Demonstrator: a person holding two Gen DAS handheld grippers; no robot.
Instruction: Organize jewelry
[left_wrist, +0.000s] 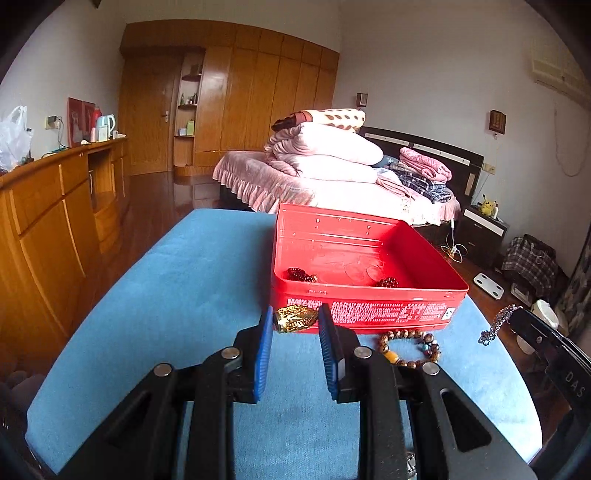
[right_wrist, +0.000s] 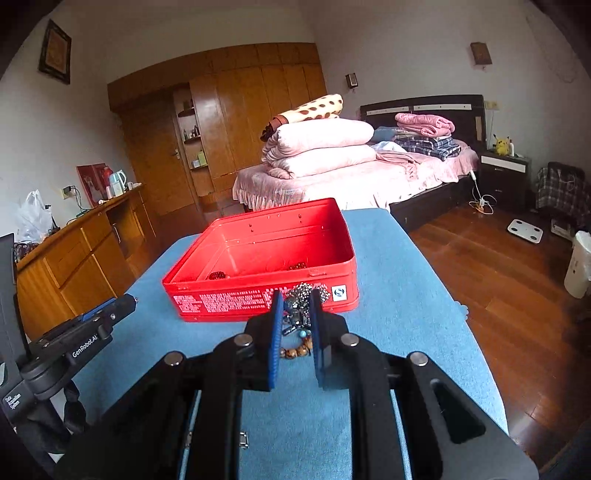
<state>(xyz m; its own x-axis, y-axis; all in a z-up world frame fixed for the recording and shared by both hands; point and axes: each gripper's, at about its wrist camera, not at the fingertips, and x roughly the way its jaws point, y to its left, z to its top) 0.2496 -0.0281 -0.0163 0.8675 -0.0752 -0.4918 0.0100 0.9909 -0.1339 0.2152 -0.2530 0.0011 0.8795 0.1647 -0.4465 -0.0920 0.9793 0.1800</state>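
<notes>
Both tools hover low over the blue tabletop (left_wrist: 177, 288) before the open red tin (left_wrist: 354, 254), which already holds two dark red bead bracelets (left_wrist: 301, 275). Left tool (left_wrist: 295, 321) pinches a gold piece (left_wrist: 295, 318) between moderately spread pads; right tool (right_wrist: 296, 306) grips a silver chain (right_wrist: 304, 295), dangling above the wooden bead bracelet (left_wrist: 408, 349) on the tabletop. Risks, I judge: the chain's hanging tail could snag the tin's near wall, or the thin gold piece could slip.
</notes>
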